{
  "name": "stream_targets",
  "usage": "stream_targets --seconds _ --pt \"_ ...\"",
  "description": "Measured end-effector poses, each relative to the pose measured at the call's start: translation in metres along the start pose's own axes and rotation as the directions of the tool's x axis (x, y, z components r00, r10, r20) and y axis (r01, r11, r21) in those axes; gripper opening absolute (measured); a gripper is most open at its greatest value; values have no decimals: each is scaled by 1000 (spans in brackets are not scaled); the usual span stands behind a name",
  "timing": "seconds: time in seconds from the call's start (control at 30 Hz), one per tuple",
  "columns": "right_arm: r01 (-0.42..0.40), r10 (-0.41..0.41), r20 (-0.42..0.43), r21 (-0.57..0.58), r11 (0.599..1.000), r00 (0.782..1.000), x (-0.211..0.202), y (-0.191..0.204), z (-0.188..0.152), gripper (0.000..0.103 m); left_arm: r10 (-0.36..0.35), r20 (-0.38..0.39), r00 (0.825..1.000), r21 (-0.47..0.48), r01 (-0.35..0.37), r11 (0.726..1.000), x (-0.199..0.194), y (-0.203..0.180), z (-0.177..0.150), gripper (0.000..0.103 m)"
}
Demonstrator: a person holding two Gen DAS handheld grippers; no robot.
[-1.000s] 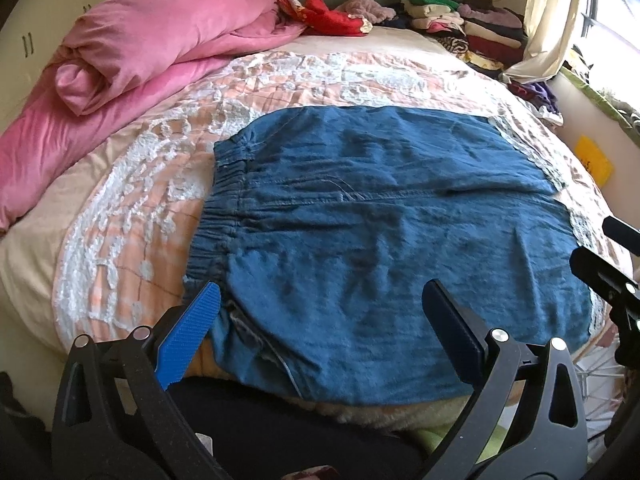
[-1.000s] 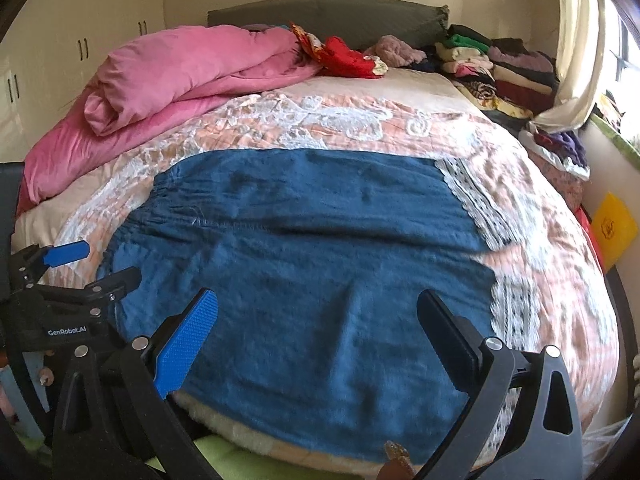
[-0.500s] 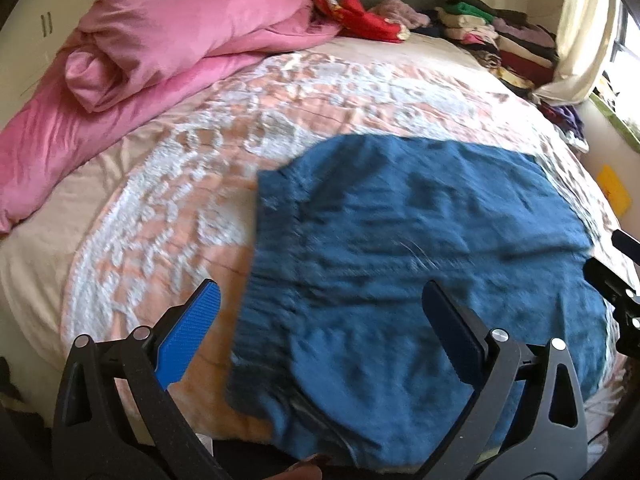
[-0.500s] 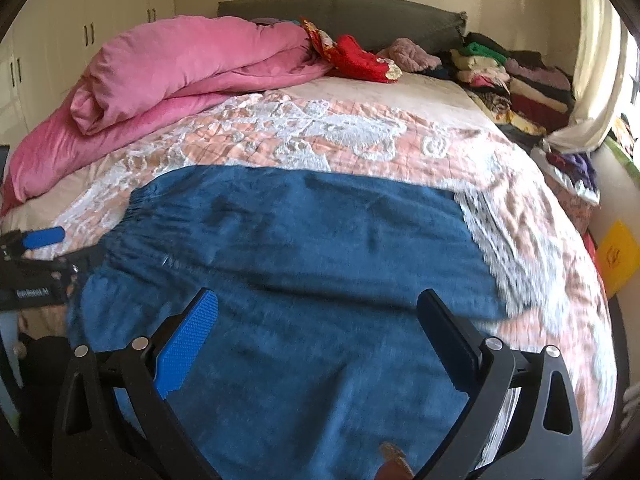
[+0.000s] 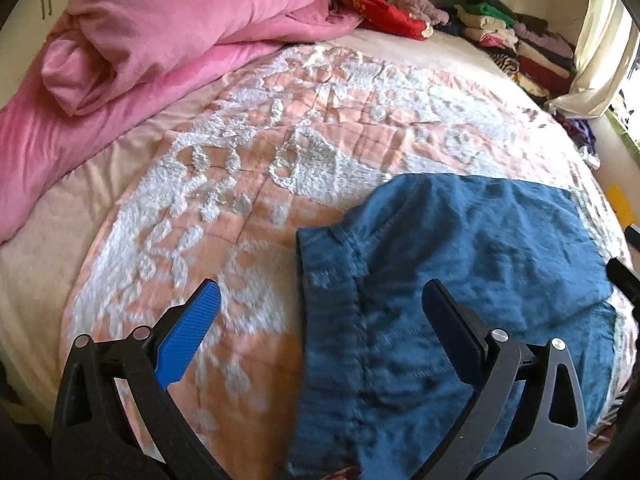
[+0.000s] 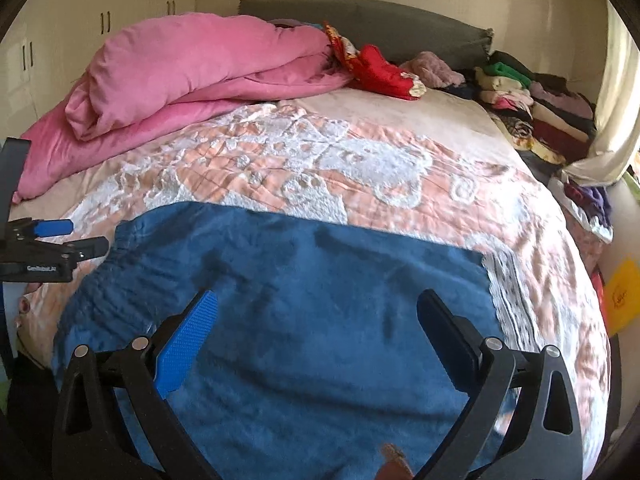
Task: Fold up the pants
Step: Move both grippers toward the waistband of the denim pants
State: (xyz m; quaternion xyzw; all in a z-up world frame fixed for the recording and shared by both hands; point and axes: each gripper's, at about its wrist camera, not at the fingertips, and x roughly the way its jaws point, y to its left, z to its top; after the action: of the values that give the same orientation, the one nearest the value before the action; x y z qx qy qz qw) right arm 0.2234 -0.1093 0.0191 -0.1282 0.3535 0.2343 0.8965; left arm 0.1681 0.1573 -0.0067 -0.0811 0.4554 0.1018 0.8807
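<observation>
Blue denim pants point(image 5: 460, 280) lie folded flat on the bed, with the elastic waistband toward the left; they also show in the right wrist view point(image 6: 300, 304). My left gripper point(image 5: 320, 320) is open and empty, hovering above the waistband edge. My right gripper point(image 6: 316, 324) is open and empty, hovering over the middle of the pants. The left gripper shows at the left edge of the right wrist view point(image 6: 60, 236), beside the waistband. A part of the right gripper shows at the right edge of the left wrist view point(image 5: 624, 276).
A peach and white bedspread point(image 5: 280, 160) covers the bed. A rolled pink duvet point(image 6: 192, 72) lies at the far left. Red cloth point(image 6: 380, 68) and stacks of folded clothes point(image 6: 532, 104) sit at the head and far right. A curtain point(image 6: 612, 112) hangs at the right.
The pants have been pushed further onto the bed, away from its near edge. My left gripper swung left, so the waistband now sits between its fingers. Both stayed open.
</observation>
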Motion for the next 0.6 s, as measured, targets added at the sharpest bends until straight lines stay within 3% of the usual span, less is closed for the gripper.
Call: stream_targets --seconds 0.2,0.43,0.5,0.6 --pt "-85 84 -86 -9 996 993 43 2 23 99 -47 -56 997 46 50 998 35 1 16 95" --pt "-83 67 -152 -101 991 986 90 8 44 99 -43 -35 998 92 47 995 56 0 28 93" --pt "-84 61 -170 -129 988 984 103 9 49 99 -56 -50 997 93 61 994 63 0 29 85" --pt "-92 57 -193 -176 980 979 122 13 54 99 -82 -53 995 119 88 989 68 -5 28 63"
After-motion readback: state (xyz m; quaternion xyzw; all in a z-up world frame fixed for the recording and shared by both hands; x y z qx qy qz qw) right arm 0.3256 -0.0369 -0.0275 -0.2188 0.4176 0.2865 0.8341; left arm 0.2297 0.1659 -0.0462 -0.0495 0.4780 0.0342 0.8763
